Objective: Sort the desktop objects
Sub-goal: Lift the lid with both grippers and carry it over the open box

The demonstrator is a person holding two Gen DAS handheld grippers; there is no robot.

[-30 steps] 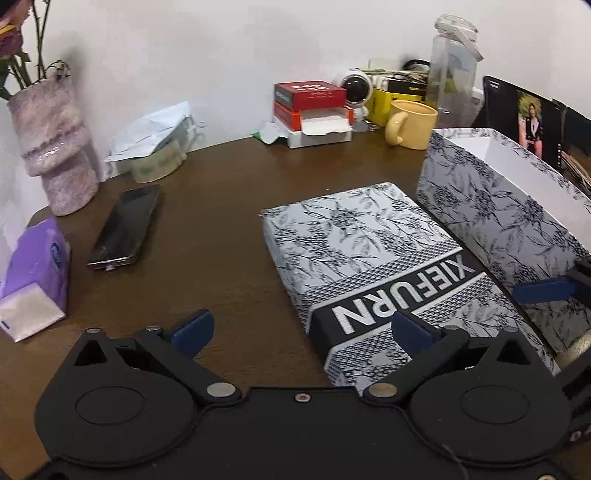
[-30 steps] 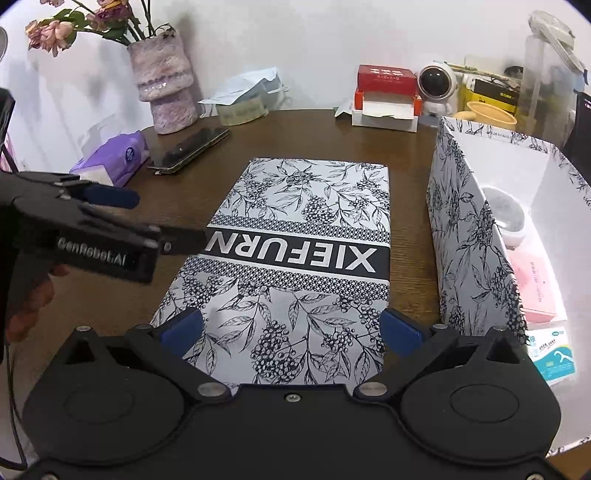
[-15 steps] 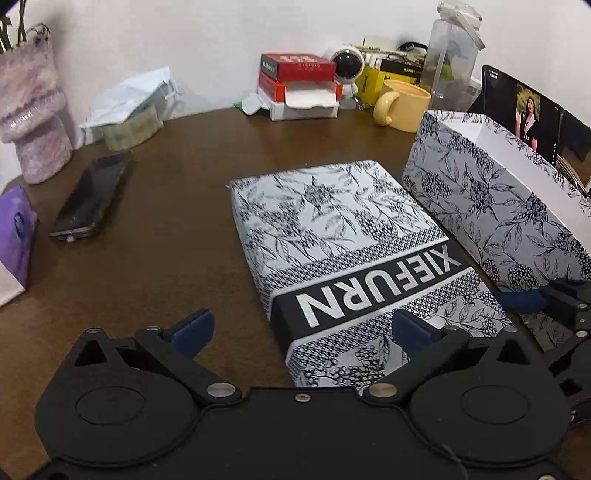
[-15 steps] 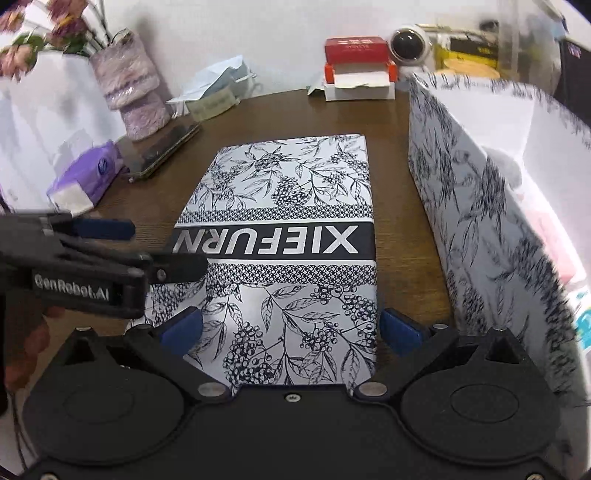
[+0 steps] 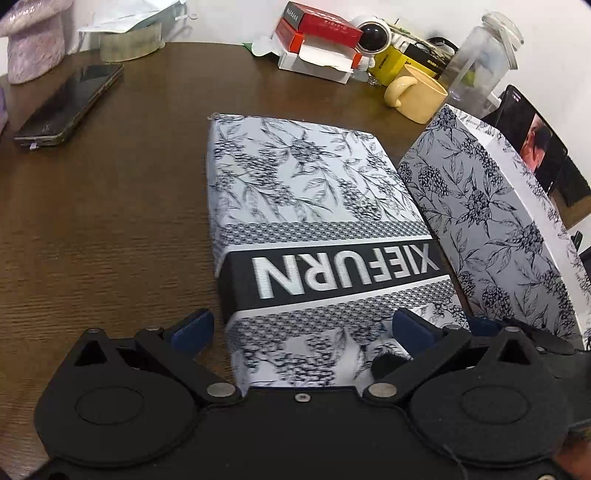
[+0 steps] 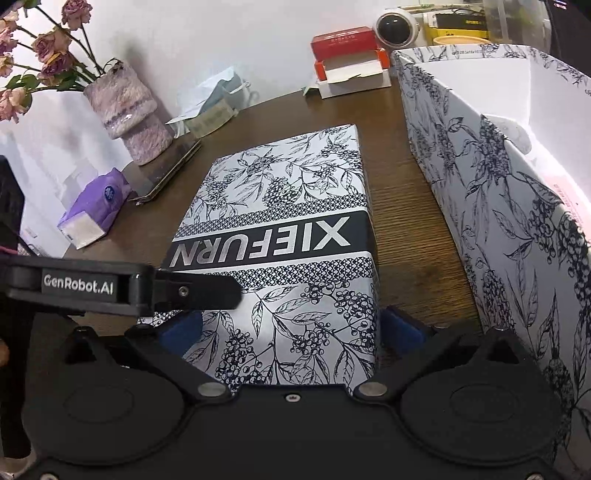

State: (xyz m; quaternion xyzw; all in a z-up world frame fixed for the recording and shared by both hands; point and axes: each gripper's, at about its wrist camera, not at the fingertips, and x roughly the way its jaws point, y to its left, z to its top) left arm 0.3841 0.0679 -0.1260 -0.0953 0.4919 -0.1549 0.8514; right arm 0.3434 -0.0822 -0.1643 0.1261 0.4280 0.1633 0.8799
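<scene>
A flat box lid (image 5: 314, 192) with a black-and-white floral print and the word XIEFURN lies on the brown table (image 5: 110, 221). Its matching open box (image 5: 480, 206) stands just to its right. My left gripper (image 5: 303, 328) is open, with the lid's near left corner between its blue pads. My right gripper (image 6: 291, 328) is open too and straddles the near end of the lid (image 6: 288, 229), one pad at each long side. A black finger (image 6: 199, 291) of the left gripper reaches over the lid's left edge. The box (image 6: 480, 184) holds pale items, mostly hidden by its wall.
A dark phone (image 5: 70, 103) lies at the left. A purple tissue pack (image 6: 92, 210) and a vase of flowers (image 6: 125, 110) stand beyond it. Along the back wall are red boxes (image 5: 321, 29), a white camera (image 5: 373, 35), a yellow mug (image 5: 417, 96) and a clear bottle (image 5: 480, 62).
Both grippers have moved forward and lower onto the lid's near end. The left one has swung right toward the lid's corner. The lid and the box have stayed in place.
</scene>
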